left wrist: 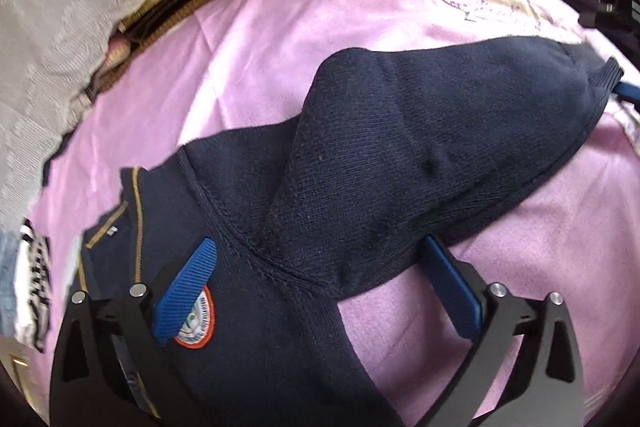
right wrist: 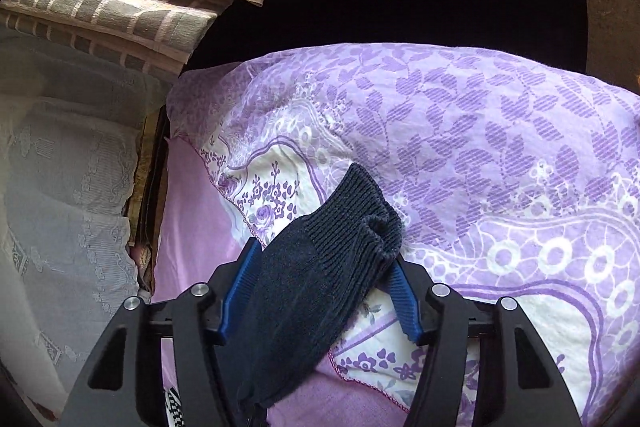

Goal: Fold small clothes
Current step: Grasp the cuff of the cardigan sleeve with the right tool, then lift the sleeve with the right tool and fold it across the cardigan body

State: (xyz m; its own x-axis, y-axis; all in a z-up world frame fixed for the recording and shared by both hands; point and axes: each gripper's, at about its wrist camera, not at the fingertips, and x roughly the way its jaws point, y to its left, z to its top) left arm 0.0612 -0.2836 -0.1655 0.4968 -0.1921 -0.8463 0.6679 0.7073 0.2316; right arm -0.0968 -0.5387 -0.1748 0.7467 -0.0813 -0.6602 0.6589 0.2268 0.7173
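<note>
A navy knit sweater (left wrist: 256, 327) with a round badge (left wrist: 200, 323) and tan collar trim lies on the pink sheet (left wrist: 280, 47). Its sleeve (left wrist: 420, 147) stretches away to the right. My left gripper (left wrist: 319, 242) is open wide over the shoulder seam, one blue pad on the chest and the other beside the armpit. In the right wrist view the ribbed cuff (right wrist: 352, 223) fills the space between the blue pads, bunched at one side. My right gripper (right wrist: 324, 253) is shut on it, and its blue tip (left wrist: 628, 93) shows by the cuff in the left wrist view.
A purple floral quilt (right wrist: 480, 147) is heaped at the far end of the bed. White lace fabric (right wrist: 60, 187) and striped pillows (right wrist: 100, 11) line the left side. A checkered cloth (left wrist: 36, 267) lies by the sweater's collar.
</note>
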